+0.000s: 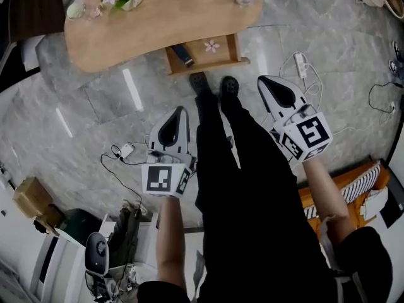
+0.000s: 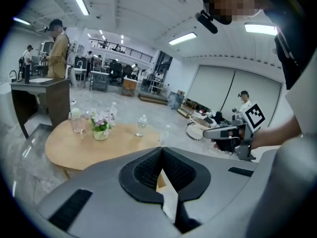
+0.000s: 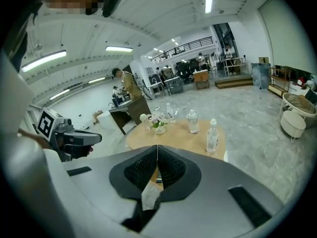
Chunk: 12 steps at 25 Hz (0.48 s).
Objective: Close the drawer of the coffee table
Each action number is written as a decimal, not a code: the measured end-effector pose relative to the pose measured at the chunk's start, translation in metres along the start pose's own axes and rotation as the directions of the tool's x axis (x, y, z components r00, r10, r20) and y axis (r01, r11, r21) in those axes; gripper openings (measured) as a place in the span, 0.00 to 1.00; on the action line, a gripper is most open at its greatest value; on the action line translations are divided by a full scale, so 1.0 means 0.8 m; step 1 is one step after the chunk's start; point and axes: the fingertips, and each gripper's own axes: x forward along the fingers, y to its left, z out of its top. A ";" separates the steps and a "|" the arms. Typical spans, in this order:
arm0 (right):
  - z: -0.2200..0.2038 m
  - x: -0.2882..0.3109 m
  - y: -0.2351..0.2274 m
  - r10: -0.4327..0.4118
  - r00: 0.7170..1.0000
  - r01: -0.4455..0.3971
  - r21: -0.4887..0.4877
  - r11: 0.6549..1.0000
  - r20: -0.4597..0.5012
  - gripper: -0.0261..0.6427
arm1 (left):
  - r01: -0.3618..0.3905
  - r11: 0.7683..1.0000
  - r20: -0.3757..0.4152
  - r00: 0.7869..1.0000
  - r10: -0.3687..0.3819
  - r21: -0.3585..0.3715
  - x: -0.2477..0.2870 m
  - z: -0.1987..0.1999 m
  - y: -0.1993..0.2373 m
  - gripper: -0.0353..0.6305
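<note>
While I face the bench (image 1: 151, 24), my left claw (image 1: 182, 111) hangs shut and empty. The drawer (image 1: 197, 54) stands open under the bench's near edge, well apart from both claws. My right claw (image 1: 262, 79) is shut and empty too. I judge this the approach step: next I must reach the drawer front and push.

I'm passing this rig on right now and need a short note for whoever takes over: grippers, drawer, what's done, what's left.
Left gripper: jaws shut, empty, held in the air short of the table.
Right gripper: the same.
Coffee table is ahead; its drawer is pulled out, with a dark item and a flower inside.
Done: nothing yet; neither gripper touches the drawer.
Left: bring a gripper to the drawer front and push it in.
</note>
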 end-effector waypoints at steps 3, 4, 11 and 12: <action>-0.025 0.036 -0.013 -0.011 1.000 0.011 0.010 1.000 -0.025 0.06 | 0.019 1.000 -0.040 0.999 -0.018 0.025 0.035 -0.031 0.031 0.07; -0.034 0.049 -0.018 -0.014 0.999 0.013 -0.002 1.000 -0.036 0.06 | 0.019 0.999 -0.049 0.999 -0.018 0.026 0.047 -0.041 0.044 0.07; -0.115 0.128 -0.067 -0.065 0.988 0.052 -0.097 0.994 -0.138 0.06 | 0.049 0.995 -0.143 0.989 -0.036 0.092 0.129 -0.127 0.122 0.08; -0.128 0.138 -0.075 -0.079 0.985 0.063 -0.111 0.992 -0.154 0.06 | 0.059 0.993 -0.155 0.987 -0.043 0.097 0.139 -0.138 0.132 0.08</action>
